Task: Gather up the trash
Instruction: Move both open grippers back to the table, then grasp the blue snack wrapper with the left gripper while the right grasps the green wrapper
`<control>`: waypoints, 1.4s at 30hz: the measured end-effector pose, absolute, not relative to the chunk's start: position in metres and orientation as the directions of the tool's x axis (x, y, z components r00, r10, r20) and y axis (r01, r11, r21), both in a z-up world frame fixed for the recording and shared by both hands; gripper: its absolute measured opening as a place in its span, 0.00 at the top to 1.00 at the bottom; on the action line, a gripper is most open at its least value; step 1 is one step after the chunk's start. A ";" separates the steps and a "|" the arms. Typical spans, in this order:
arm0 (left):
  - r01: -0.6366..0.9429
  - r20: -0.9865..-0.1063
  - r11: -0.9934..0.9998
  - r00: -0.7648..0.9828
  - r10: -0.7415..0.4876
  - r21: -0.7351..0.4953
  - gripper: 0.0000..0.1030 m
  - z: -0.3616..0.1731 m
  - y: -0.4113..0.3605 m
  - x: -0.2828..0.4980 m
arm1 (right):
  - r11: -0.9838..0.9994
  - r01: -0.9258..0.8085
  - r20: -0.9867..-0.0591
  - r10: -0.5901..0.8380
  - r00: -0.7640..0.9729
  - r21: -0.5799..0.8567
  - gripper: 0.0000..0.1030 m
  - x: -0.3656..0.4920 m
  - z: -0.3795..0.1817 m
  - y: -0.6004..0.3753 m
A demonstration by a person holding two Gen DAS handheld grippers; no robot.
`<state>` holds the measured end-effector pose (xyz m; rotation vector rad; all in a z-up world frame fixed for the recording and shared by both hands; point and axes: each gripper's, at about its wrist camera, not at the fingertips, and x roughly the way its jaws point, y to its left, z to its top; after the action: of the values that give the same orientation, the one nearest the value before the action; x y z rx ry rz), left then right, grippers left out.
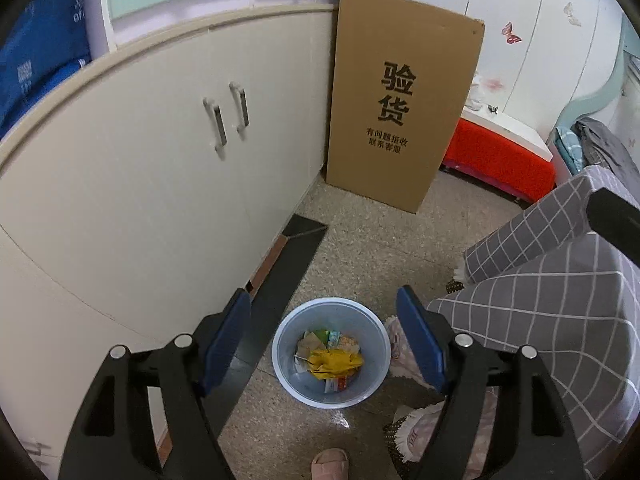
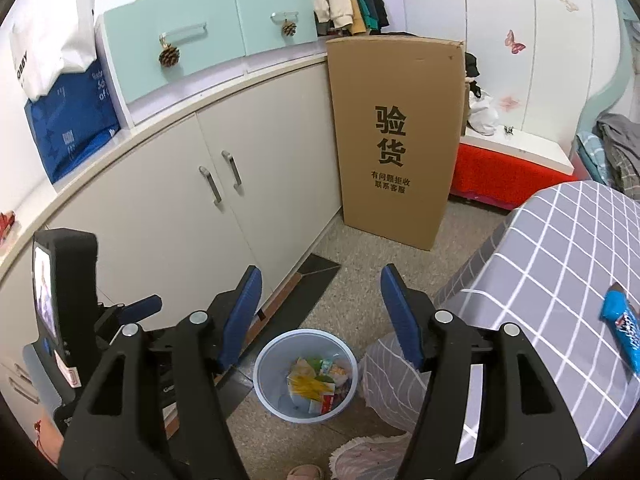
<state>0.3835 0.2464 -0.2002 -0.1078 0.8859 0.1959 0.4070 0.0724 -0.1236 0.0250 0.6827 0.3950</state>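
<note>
A pale blue bin (image 1: 288, 376) (image 2: 266, 384) stands on the speckled floor and holds crumpled wrappers, with a yellow wrapper (image 1: 334, 362) (image 2: 306, 386) on top. High above the bin hangs my left gripper (image 1: 324, 320), open, nothing between its blue pads. My right gripper (image 2: 322, 300) is likewise open and empty over the bin. The left gripper's body (image 2: 66, 300) shows at the left of the right wrist view. A blue snack packet (image 2: 622, 326) lies on the grey checked tablecloth (image 2: 560, 280) at the right.
Cream cabinet doors (image 1: 160, 168) run along the left. A tall cardboard box (image 1: 400, 96) leans at the back beside a red bench (image 1: 500, 160). The checked cloth (image 1: 560, 312) drapes close to the bin's right. A pink slipper (image 1: 330, 462) is at the bottom.
</note>
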 end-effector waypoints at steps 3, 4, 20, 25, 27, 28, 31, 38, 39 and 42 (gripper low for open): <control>-0.207 -0.760 0.978 0.638 0.123 -0.016 0.28 -0.185 0.240 0.375 | 0.925 -0.340 -0.604 0.370 0.706 0.170 0.40 0.401 -0.115 0.061; -0.207 -0.752 0.978 0.647 0.122 -0.020 0.28 -0.179 0.236 0.372 | 0.925 -0.337 -0.601 0.370 0.709 0.174 0.40 0.399 -0.113 0.057; 0.038 -0.696 0.998 0.715 -0.066 -0.055 0.24 -0.110 0.073 0.351 | 0.962 -0.162 -0.551 0.260 0.793 0.221 0.38 0.359 -0.070 -0.106; 0.138 -0.708 0.989 0.694 -0.133 -0.050 0.24 -0.110 0.000 0.352 | 0.974 -0.053 -0.556 0.169 0.814 0.218 0.38 0.351 -0.071 -0.178; 0.175 -0.720 0.983 0.676 -0.160 -0.053 0.24 -0.114 -0.028 0.354 | 0.974 -0.008 -0.563 0.137 0.815 0.227 0.37 0.349 -0.075 -0.207; 0.189 -0.725 0.980 0.667 -0.171 -0.057 0.24 -0.115 -0.040 0.355 | 0.972 0.013 -0.568 0.125 0.814 0.233 0.37 0.348 -0.078 -0.221; 0.224 -0.741 0.972 0.640 -0.201 -0.070 0.24 -0.121 -0.077 0.361 | 0.966 0.058 -0.578 0.102 0.809 0.252 0.37 0.345 -0.086 -0.253; 0.232 -0.788 0.970 0.582 -0.201 -0.076 0.24 -0.144 -0.133 0.384 | 0.944 0.120 -0.609 0.098 0.787 0.306 0.37 0.350 -0.109 -0.303; 0.222 -0.794 0.972 0.576 -0.196 -0.078 0.24 -0.147 -0.136 0.388 | 0.943 0.123 -0.612 0.099 0.785 0.310 0.37 0.350 -0.110 -0.305; 0.205 -0.802 0.972 0.559 -0.213 -0.115 0.24 -0.154 -0.140 0.397 | 0.939 0.129 -0.618 0.104 0.779 0.320 0.36 0.354 -0.117 -0.313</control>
<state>0.3970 -0.1405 -0.1537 -0.0091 0.9466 -0.2466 0.3540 -0.3127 -0.1168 0.3586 0.6810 -0.0138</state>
